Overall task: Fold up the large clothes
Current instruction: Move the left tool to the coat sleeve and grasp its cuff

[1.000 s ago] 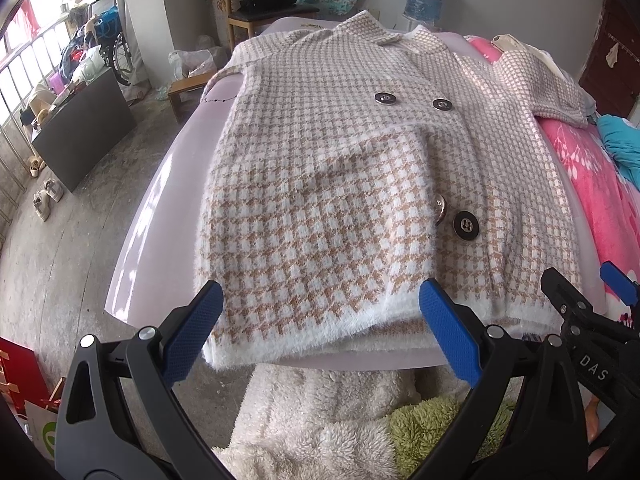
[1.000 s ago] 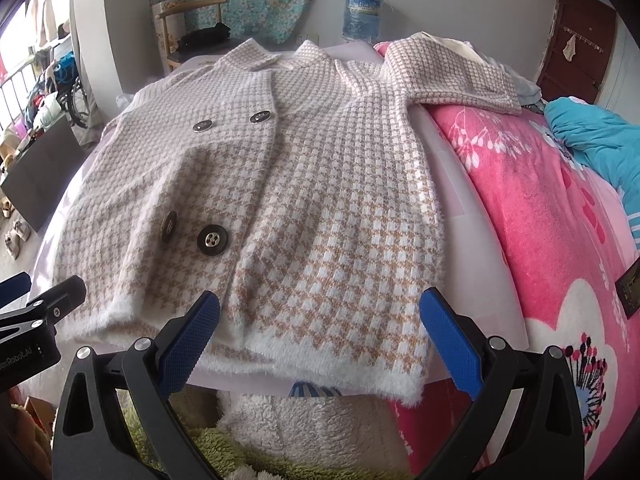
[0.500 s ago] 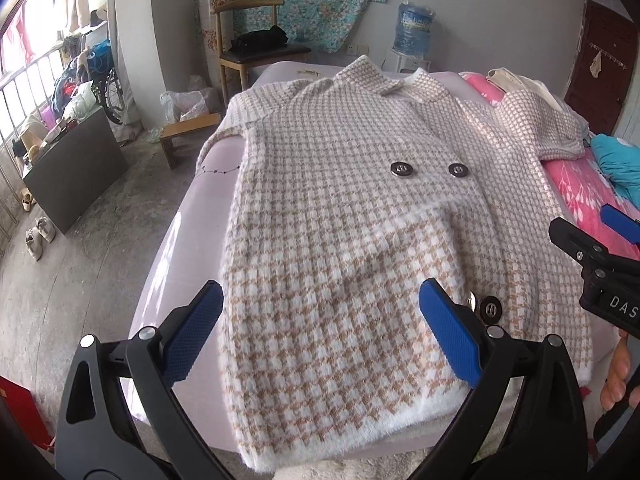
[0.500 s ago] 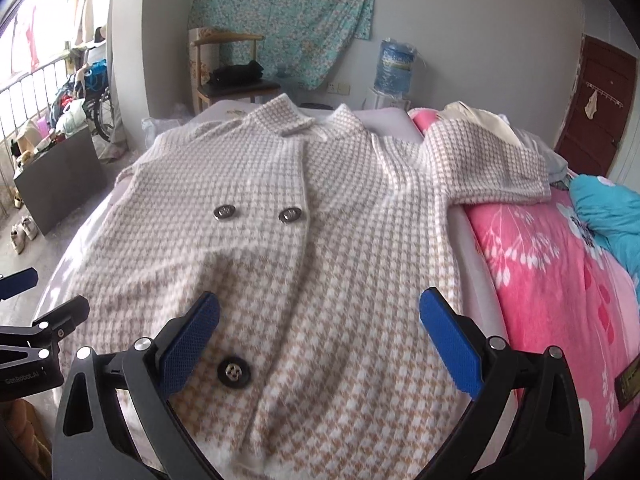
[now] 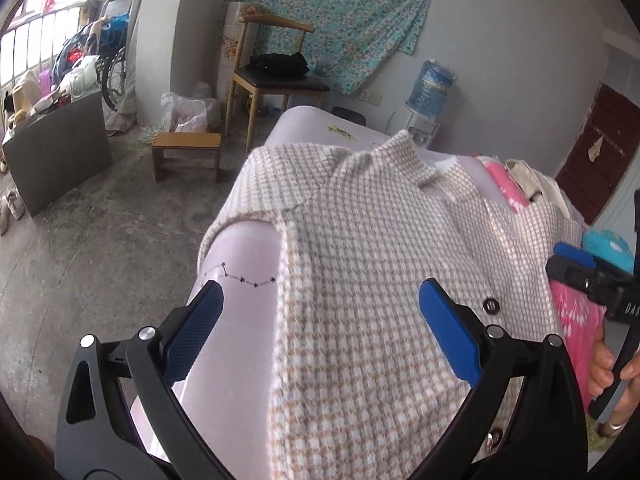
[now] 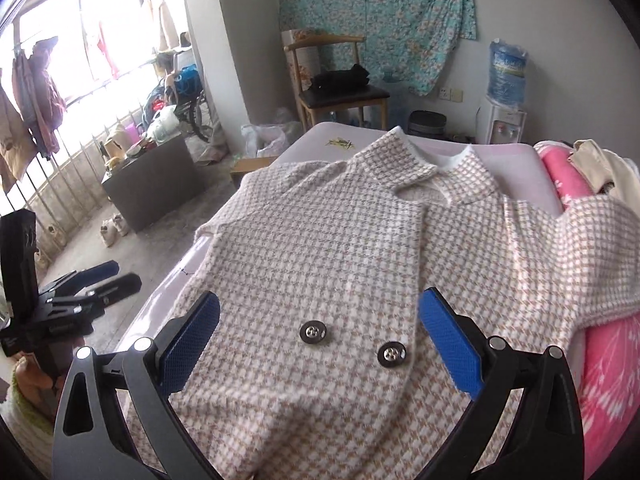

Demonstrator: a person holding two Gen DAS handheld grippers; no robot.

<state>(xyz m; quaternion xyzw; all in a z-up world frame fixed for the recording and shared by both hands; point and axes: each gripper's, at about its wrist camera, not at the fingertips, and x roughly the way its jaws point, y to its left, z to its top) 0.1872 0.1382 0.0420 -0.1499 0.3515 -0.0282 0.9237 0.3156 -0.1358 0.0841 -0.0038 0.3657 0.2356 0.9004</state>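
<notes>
**Checked coat on the bed, both grippers hovering empty**

Item 1. Left gripper [image 5: 320,334]: jaws standing wide apart, holding nothing, hanging over the coat's left edge where it is meeting the bare lilac sheet [image 5: 248,312].

Item 2. Right gripper [image 6: 319,336]: likewise spread wide and empty, hanging above the coat's chest with the two dark buttons [image 6: 352,344] lying between its blue pads.

Item 3. Coat [image 6: 340,264]: a fuzzy beige-and-white checked coat, lying face up and mostly flat along the bed, collar at the far end. Its right sleeve [image 6: 560,248] is trailing out sideways onto the pink blanket [image 6: 608,380]; the left sleeve appears to be lying folded in under the shoulder.

Item 4. Beyond the bed: wooden chair [image 6: 340,92] carrying a black bag, water bottle [image 6: 506,68] on its dispenser, a low stool [image 5: 186,152] on the floor.

Risks, as judged: the knit is looking thick and slippery, so a shallow pinch may be catching only the top layer and dragging the front panel open. The outstretched sleeve could be slipping off the blanket side if the body is pulled first. The left edge is sitting close to the mattress side, so a tug that way may be sending the coat floorward.
</notes>
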